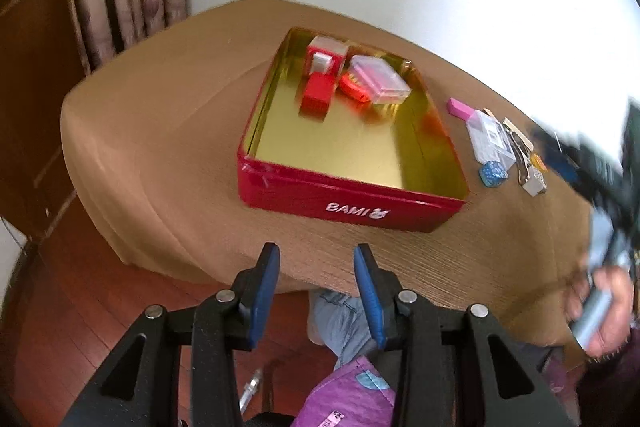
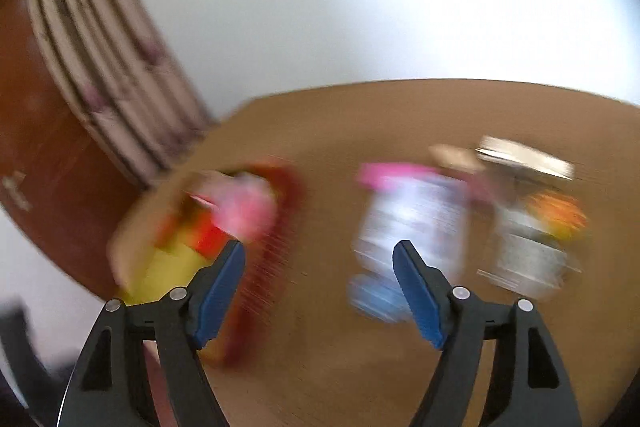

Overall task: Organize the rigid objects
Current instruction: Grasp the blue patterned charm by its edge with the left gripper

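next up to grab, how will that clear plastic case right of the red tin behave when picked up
The clear case looks stiff and probably light: thin see-through plastic with small contents. Its smooth walls may slip between the fingers. It lies flat on the table, so it is unlikely to roll, though its contents may shift.

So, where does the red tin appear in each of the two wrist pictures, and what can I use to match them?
Left wrist view: the red tin sits in the middle of the picture, on the brown table, open, with small items inside.
Right wrist view: the red tin is at lower left, heavily blurred, partly behind the left finger of the jaws.
Shared landmark: the pink block on the table, right of the tin.
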Demonstrator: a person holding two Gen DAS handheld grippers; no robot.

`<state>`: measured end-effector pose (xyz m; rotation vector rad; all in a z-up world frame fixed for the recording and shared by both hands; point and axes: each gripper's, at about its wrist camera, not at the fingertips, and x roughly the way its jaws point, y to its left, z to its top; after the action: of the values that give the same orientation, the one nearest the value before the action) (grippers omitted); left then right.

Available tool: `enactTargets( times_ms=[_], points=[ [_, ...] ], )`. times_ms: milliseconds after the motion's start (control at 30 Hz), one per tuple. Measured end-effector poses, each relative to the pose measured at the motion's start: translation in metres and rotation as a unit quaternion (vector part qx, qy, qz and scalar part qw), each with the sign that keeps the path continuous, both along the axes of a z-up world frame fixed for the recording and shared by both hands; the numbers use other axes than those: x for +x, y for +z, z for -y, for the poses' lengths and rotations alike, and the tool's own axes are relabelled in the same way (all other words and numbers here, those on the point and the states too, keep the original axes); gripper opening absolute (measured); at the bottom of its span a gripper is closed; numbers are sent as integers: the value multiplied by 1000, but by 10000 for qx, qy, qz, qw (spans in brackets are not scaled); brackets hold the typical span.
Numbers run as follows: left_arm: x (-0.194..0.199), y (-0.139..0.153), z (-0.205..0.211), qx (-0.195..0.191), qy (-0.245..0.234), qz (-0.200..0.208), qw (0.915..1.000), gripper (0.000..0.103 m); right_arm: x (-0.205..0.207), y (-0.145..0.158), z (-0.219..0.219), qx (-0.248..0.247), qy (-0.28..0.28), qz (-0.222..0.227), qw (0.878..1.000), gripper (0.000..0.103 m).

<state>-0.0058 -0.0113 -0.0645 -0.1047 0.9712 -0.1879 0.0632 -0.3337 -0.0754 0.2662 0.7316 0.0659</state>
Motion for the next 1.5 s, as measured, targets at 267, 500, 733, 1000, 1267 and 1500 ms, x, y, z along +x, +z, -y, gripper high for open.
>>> enactTargets(
  times_ms=[267, 500, 733, 1000, 1267, 1500],
  points=[
    [-30, 15, 68, 325, -1533, 477, 9865, 39, -72, -38, 133, -2118, -1395, -626, 9653, 75],
    [1, 25, 164, 312, -2609, 483, 9636, 56, -78, -49, 173, -1586, -1504, -582, 9741, 87],
    [76, -2, 232, 611, -2616, 108, 9632, 56, -84, -43, 190, -862, -1357, -263, 9866, 94],
    [115, -28, 256, 889, -2856, -162, 9541, 56, -95, -42, 201, -138, -1401, -270, 9897, 94],
    [132, -48, 262, 1013, -2811, -304, 9538, 56, -88, -41, 194, -154, -1278, -391, 9909, 94],
    [141, -59, 271, 980, -2908, -376, 9510, 56, -87, -43, 195, -106, -1248, -466, 9910, 94]
  ],
)
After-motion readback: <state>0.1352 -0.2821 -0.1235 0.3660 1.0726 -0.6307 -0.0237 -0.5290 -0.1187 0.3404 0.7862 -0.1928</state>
